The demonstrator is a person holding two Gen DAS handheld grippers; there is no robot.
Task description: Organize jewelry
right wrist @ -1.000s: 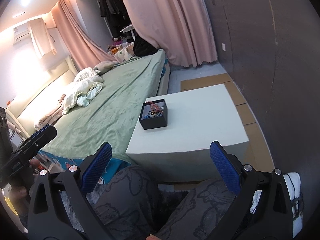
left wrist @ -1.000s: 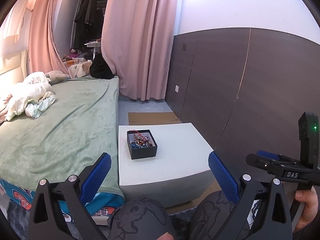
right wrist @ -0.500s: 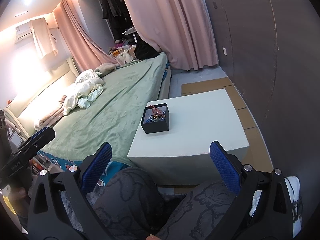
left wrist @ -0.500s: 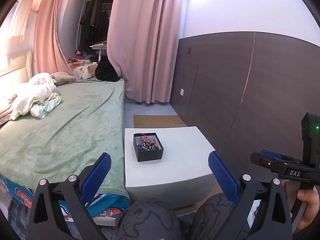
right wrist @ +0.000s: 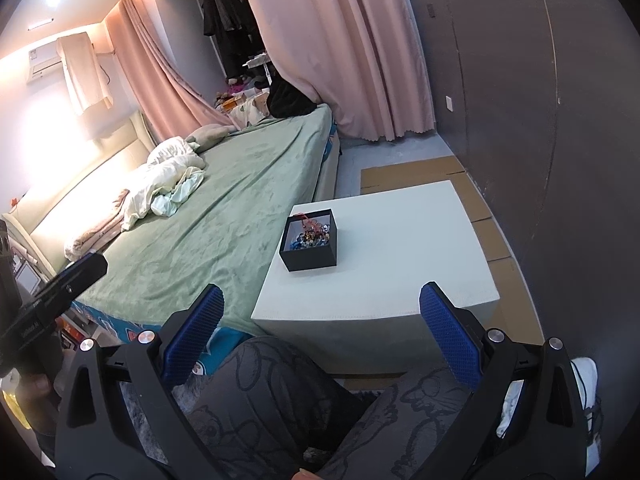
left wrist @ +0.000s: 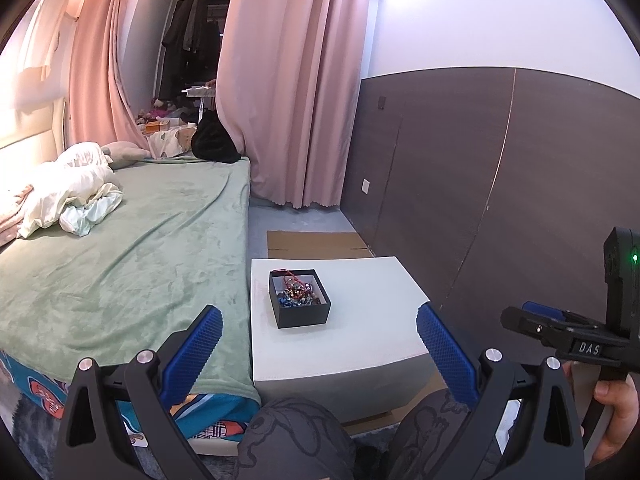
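So the black box with the jewelry in it sits open on a white table, closer to the table's bed-side edge than to the wall side. The jewelry is a tangle of blue, red and mixed beads piled in the box, with a red cord poking up at the back rim; can't make out individual pieces at this size. Most of the tabletop to the right of the box and toward the near edge is bare white surface.

The left gripper hangs in the air in front of the table, both blue pads spread wide with nothing between them. The right gripper is the same deal: fingers far apart, empty, held off the near edge of the table above the person's knees. Neither one touches the table or the box. From the left wrist view you can see the right tool off to the side with a hand wrapped around its grip.

Edges: the table's left side runs right along the bed with its green blanket, basically no gap there. On the far side there's flattened cardboard on the floor, then pink curtains. The dark panel wall is on the right, with a strip of floor and cardboard between it and the table. A white sneaker shows at the lower right.
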